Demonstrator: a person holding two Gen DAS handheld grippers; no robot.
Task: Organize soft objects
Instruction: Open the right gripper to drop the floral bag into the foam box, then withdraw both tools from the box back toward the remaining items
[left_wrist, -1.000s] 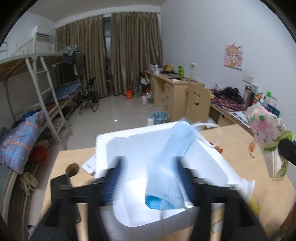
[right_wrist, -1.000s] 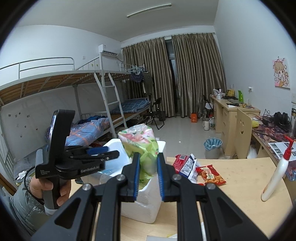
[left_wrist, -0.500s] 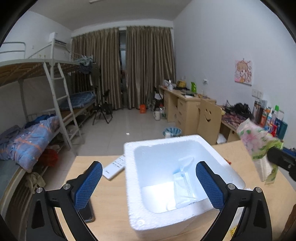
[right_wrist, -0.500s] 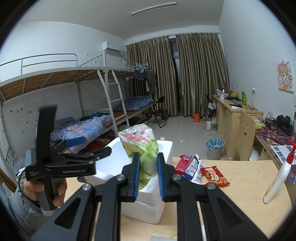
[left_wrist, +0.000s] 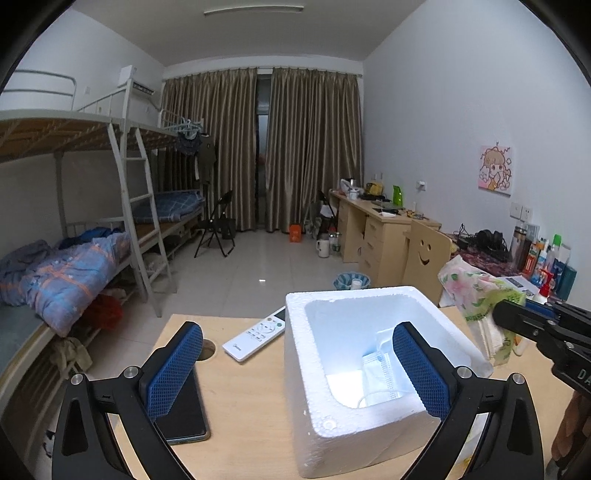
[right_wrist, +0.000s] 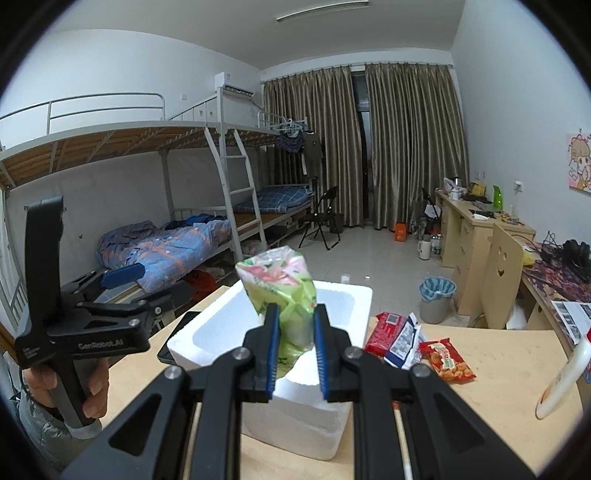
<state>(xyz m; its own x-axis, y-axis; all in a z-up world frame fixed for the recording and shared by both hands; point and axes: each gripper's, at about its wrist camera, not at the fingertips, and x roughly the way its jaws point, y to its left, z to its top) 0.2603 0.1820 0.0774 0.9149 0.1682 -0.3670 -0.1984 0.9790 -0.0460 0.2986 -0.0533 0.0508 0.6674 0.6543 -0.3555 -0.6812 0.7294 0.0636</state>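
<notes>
Left tool (left_wrist: 297, 373) had just let go of the blue mask (left_wrist: 378, 365), now lying inside the foam box (left_wrist: 314, 373), jaws spread wide and empty, while right tool (right_wrist: 295, 347) stayed clamped on the tissue pack (right_wrist: 286, 291) above the box's 3 o'clock rim, next to drop in.

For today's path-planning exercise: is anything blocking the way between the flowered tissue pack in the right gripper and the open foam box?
Nothing visible blocks it. The tissue pack is clamped in the right gripper beside the foam box, whose top is open; the left gripper stands open nearby.
</notes>
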